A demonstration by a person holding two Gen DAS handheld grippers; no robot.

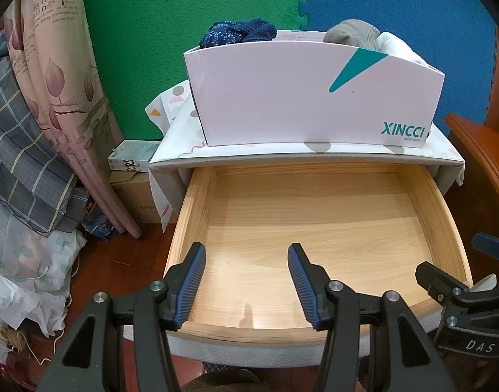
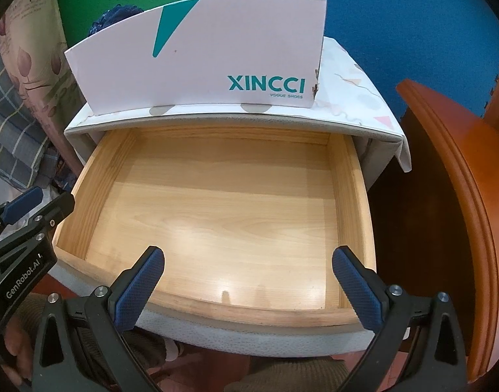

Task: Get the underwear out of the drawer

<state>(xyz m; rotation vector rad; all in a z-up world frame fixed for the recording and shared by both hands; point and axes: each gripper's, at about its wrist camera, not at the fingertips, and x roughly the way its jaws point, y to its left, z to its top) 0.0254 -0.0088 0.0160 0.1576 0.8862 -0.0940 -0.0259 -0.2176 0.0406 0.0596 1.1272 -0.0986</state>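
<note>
The drawer [image 1: 314,228] is standing pulled out and its wooden floor is showing bare in both views; no underwear is lying in it. The garments in sight are sitting in the white box [image 1: 314,98] on top of the cabinet, behind the drawer: a dark blue piece [image 1: 236,34] at the box's left end, a grey one [image 1: 350,32] and a white one [image 1: 396,45] at its right end. Whether any of these is the underwear cannot be told.

The left claw [image 1: 247,261] is hovering over the drawer's front left part, half open and gripping nothing. The right claw [image 2: 247,264] is hovering over the drawer's front edge, wide open and also empty. From both claws the clothes are lying up and beyond the drawer; the blue piece looks nearer the left one, the pale pieces nearer the right. No long axis can be read from these bundles.

The box is reading "XINCCI", with "VOGUE SHOES" beneath. The tools are reading "GenRobot.AI" and "DAS".
</note>
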